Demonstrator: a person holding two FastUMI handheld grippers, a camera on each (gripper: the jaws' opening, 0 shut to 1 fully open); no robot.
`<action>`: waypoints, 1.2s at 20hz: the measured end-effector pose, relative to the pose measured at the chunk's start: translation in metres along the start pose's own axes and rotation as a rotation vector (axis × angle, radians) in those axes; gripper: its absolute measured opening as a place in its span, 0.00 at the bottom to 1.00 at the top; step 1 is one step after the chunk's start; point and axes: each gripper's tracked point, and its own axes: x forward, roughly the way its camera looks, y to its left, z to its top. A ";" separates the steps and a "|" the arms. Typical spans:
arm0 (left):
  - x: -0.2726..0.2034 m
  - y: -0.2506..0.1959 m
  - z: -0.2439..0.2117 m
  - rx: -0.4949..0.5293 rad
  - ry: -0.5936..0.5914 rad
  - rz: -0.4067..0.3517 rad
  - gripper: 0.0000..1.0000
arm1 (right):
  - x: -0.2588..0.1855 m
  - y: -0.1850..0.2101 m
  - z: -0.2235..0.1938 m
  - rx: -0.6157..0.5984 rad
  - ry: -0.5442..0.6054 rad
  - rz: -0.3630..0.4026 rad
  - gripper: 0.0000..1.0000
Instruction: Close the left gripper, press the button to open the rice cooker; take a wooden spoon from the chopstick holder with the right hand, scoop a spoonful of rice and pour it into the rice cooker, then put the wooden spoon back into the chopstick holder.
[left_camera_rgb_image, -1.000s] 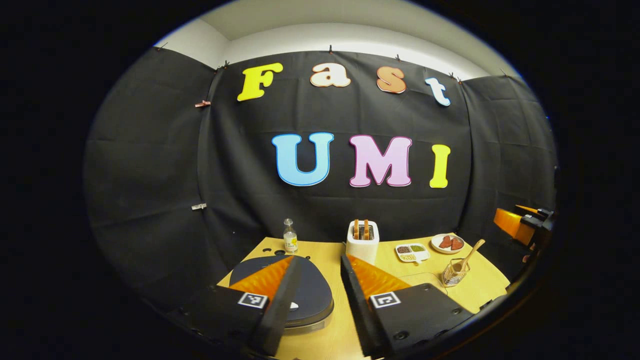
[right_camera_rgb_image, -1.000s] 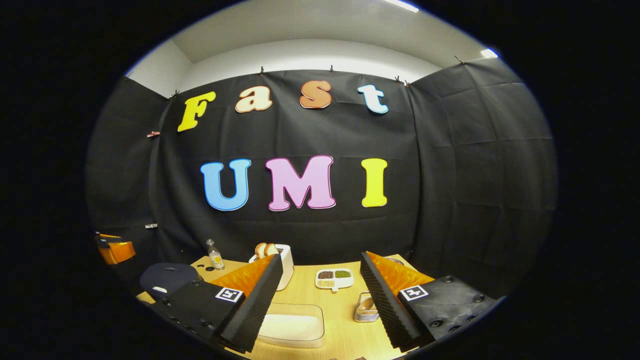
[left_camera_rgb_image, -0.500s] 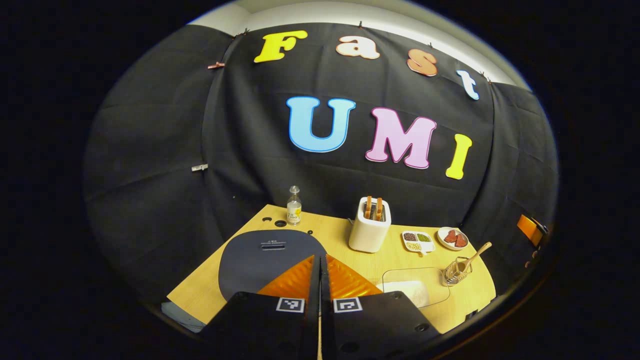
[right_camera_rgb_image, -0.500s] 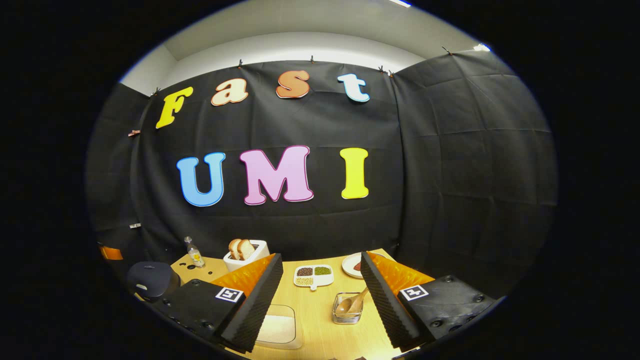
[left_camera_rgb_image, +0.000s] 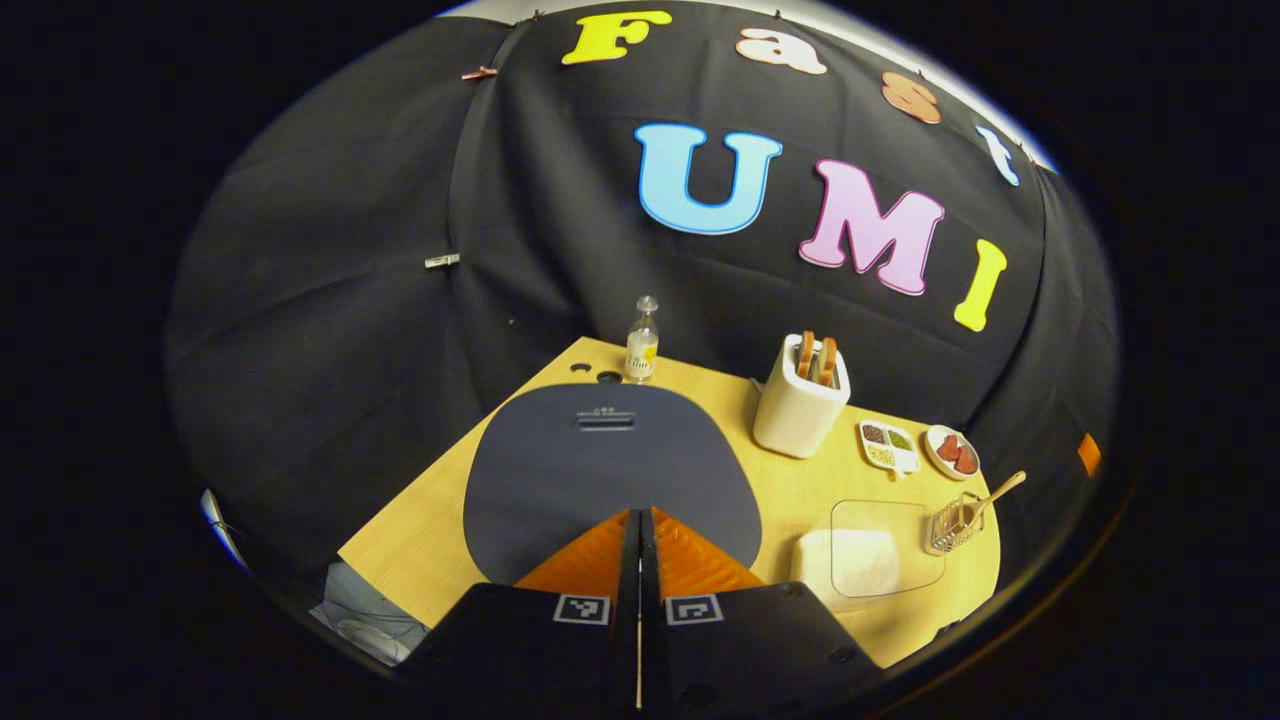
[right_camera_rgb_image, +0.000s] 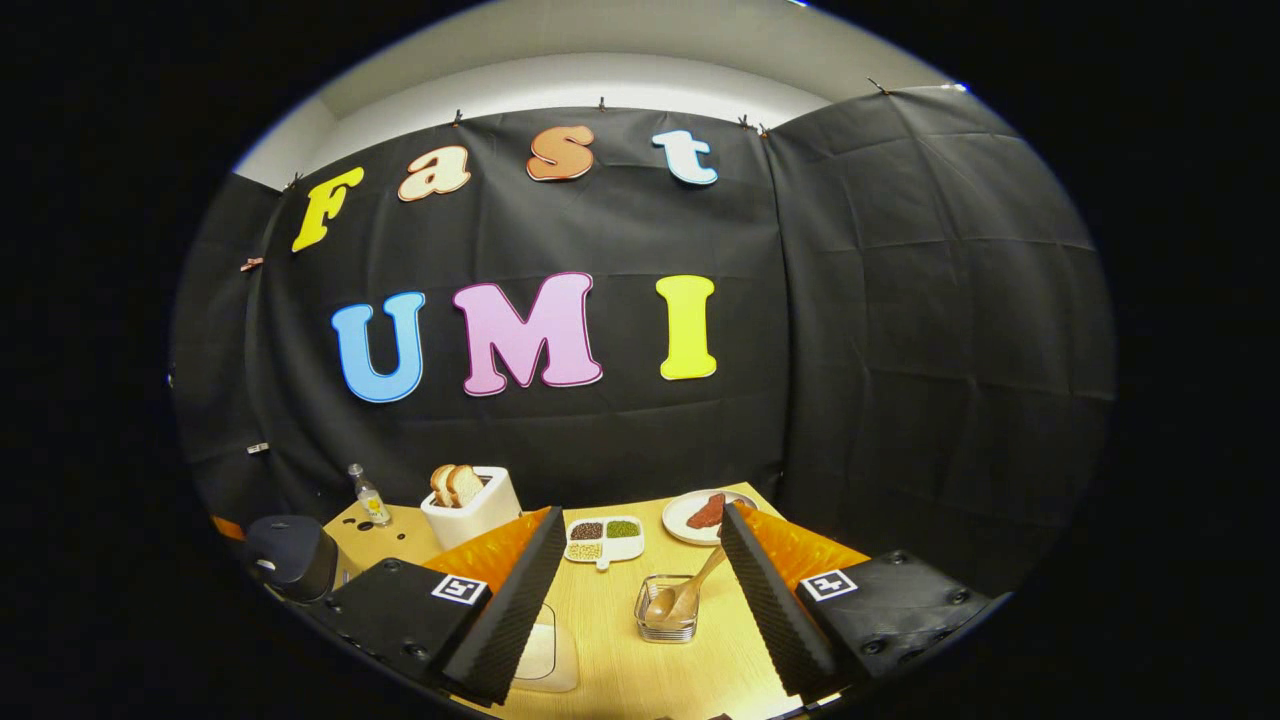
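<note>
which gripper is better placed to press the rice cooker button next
Left. The left gripper is shut and poised over the closed rice cooker; the right gripper is open, facing the wooden spoon.

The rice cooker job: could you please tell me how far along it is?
Done: the left hand-held gripper is shut, above the rice cooker, whose lid is down. In hand: pressing the button. Left: the open right hand-held gripper must take the wooden spoon from the chopstick holder, scoop rice, pour, return it.
</note>
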 end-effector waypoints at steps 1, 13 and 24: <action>0.003 0.001 -0.005 -0.009 0.017 0.000 0.06 | 0.000 0.001 -0.001 -0.004 0.004 0.005 0.98; 0.021 -0.004 -0.039 0.034 0.078 -0.007 0.07 | 0.006 0.002 -0.014 -0.015 0.040 0.027 0.98; -0.022 -0.015 0.042 0.143 -0.200 0.101 0.07 | 0.015 -0.014 -0.014 0.004 0.049 0.016 0.98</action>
